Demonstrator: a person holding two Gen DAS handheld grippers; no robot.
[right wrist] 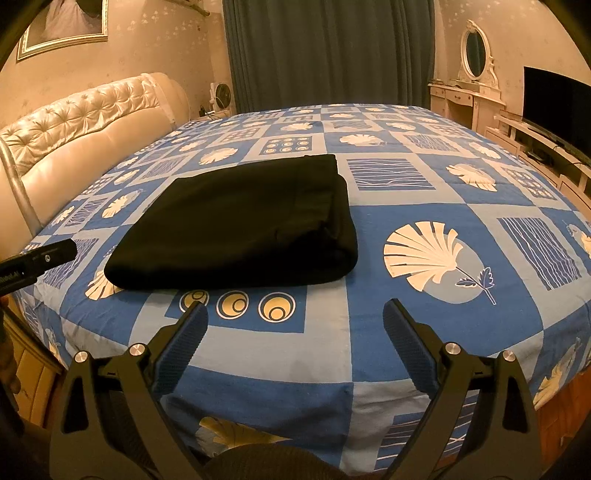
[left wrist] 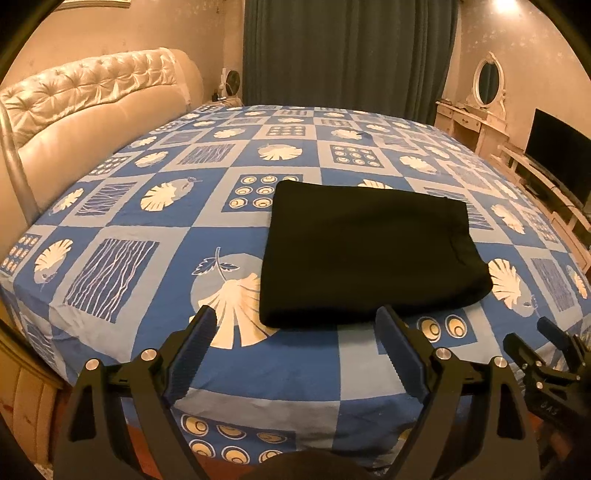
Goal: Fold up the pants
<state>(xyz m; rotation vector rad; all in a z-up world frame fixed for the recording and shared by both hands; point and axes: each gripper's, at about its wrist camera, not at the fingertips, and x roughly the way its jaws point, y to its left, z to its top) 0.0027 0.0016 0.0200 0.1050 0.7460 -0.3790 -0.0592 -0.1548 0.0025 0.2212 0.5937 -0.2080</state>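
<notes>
Black pants (left wrist: 373, 254) lie folded into a flat rectangle on the blue patterned bed sheet (left wrist: 147, 221), near the front edge. In the right wrist view the same pants (right wrist: 240, 225) sit left of centre. My left gripper (left wrist: 297, 317) hovers just short of the bundle's near edge, jaws wide open and empty. My right gripper (right wrist: 295, 314) also stands open with nothing between its fingers, over bare sheet (right wrist: 424, 332) to the right of the pants. The right gripper (left wrist: 546, 354) shows at the left wrist view's right edge, and the left gripper's body (right wrist: 37, 258) shows at the right wrist view's left edge.
A cream tufted headboard (left wrist: 92, 99) lines the bed's left side. Dark curtains (left wrist: 347, 51) hang behind. A white dressing table with an oval mirror (left wrist: 487, 85) and a TV (left wrist: 561, 155) on a low cabinet stand at the right. A framed picture (right wrist: 62, 26) hangs on the wall.
</notes>
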